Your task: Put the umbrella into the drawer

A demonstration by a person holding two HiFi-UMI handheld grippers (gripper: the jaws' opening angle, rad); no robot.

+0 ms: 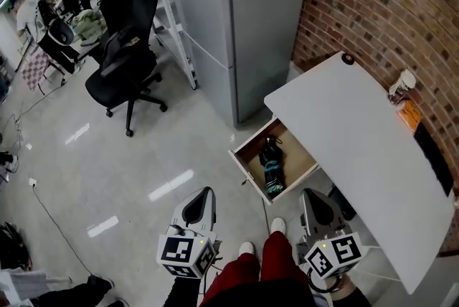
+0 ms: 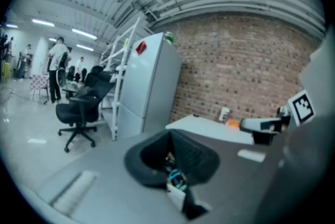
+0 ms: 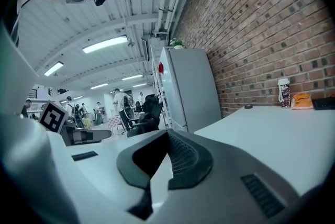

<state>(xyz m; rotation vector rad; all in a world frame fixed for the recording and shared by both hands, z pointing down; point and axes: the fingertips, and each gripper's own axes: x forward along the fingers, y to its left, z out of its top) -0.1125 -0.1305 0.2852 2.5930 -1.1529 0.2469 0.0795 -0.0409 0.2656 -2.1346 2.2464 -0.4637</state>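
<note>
Red trouser legs (image 1: pixel 262 266) and white shoes (image 1: pixel 278 226) fill the bottom edge of the head view, flanked by the left gripper (image 1: pixel 201 196) and the right gripper (image 1: pixel 314 199), both held clear of everything. Just above them, at centre frame, the wooden drawer (image 1: pixel 294 148) stands pulled out from under the white table (image 1: pixel 358 148), and the folded black-and-teal umbrella (image 1: pixel 272 168) lies inside it. A grey fridge (image 1: pixel 237 26) rises at upper centre.

Left gripper view: jaws clamped together on nothing, with what looks like the umbrella glimpsed low in the gap beneath them.

Right gripper view: jaws likewise closed and empty. The table stretches right toward a brick wall (image 3: pixel 261 24).
</note>
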